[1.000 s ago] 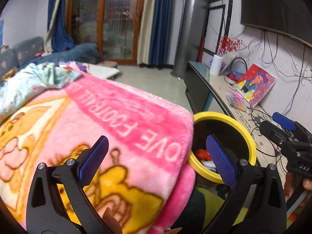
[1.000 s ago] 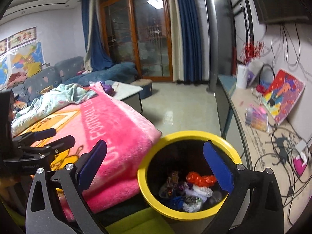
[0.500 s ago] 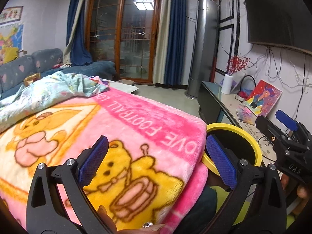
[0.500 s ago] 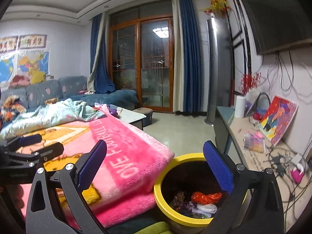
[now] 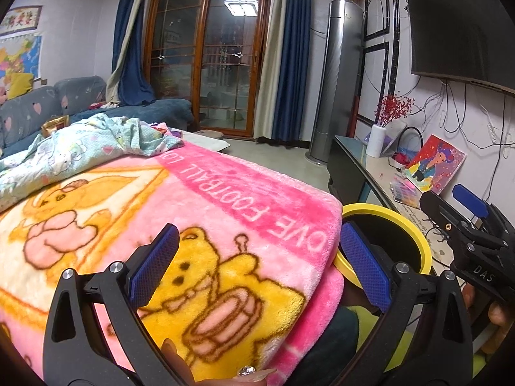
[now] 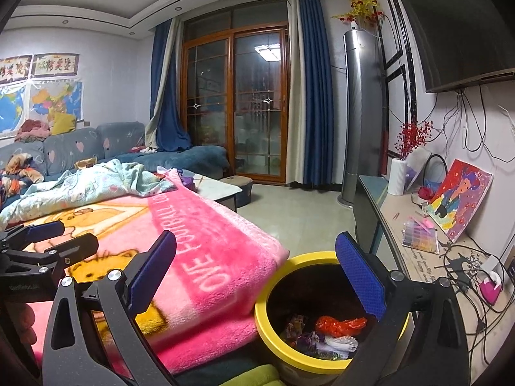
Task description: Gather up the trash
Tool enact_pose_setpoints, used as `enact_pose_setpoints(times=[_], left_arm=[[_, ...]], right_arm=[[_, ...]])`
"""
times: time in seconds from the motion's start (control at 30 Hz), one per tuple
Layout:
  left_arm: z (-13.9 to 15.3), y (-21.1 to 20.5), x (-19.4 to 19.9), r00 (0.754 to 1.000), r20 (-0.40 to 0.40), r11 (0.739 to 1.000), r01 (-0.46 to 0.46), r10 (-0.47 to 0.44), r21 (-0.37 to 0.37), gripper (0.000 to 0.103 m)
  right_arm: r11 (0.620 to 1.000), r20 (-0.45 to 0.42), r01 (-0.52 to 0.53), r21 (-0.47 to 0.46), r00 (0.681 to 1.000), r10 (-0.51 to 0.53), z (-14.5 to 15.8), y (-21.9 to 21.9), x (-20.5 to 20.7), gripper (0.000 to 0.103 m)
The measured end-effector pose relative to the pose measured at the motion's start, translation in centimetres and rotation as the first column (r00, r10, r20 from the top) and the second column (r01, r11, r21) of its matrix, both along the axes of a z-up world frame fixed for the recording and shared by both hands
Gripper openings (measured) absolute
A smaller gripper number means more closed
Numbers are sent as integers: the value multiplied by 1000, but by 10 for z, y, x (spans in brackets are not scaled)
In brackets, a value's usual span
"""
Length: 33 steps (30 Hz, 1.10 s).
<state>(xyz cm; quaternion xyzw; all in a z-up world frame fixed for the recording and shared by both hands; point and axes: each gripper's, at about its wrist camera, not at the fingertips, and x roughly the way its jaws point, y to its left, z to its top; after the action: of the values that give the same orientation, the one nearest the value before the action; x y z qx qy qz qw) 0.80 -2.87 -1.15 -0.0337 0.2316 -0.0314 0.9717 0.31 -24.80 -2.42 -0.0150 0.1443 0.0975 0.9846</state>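
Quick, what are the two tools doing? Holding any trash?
Left tool: open, holding nothing.
Right tool: open, holding nothing.

In the left wrist view, the pink blanket [image 5: 206, 225] is covering the near side of the yellow bin [image 5: 415, 234], and the bin's contents are lying out of sight below its rim. The left gripper [image 5: 257, 263] is running off the bottom edge, so its handle is not showing. A fingertip [image 5: 254, 374] is peeking in at that edge, its hand cut off. In the right wrist view, the trash [image 6: 325, 334] inside the bin is showing as a jumble, possibly wrappers, too small to sort. The television [image 6: 463, 25] is being cropped by the frame.
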Motion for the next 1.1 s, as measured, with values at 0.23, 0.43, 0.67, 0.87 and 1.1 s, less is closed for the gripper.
enact_pose_setpoints(times=[0.23, 0.43, 0.67, 0.87, 1.1], left_arm=[[0, 0, 0, 1000, 1, 1000, 1, -1, 1, 92], [0, 0, 0, 1000, -1, 1000, 0, 0, 0, 92], [0, 0, 0, 1000, 0, 1000, 0, 0, 0, 92], [0, 0, 0, 1000, 0, 1000, 1, -1, 1, 92], [0, 1, 0, 1000, 1, 1000, 1, -1, 1, 92]], right_arm=[[1000, 0, 3, 1, 1000, -3, -1, 0, 1, 96], [1000, 0, 2, 0, 1000, -2, -2, 0, 1, 96], [1000, 0, 2, 0, 1000, -2, -1, 0, 1, 96], [1000, 1, 2, 2, 1000, -2, -1, 0, 0, 96], [1000, -1, 1, 1, 1000, -1, -1, 0, 1, 96]])
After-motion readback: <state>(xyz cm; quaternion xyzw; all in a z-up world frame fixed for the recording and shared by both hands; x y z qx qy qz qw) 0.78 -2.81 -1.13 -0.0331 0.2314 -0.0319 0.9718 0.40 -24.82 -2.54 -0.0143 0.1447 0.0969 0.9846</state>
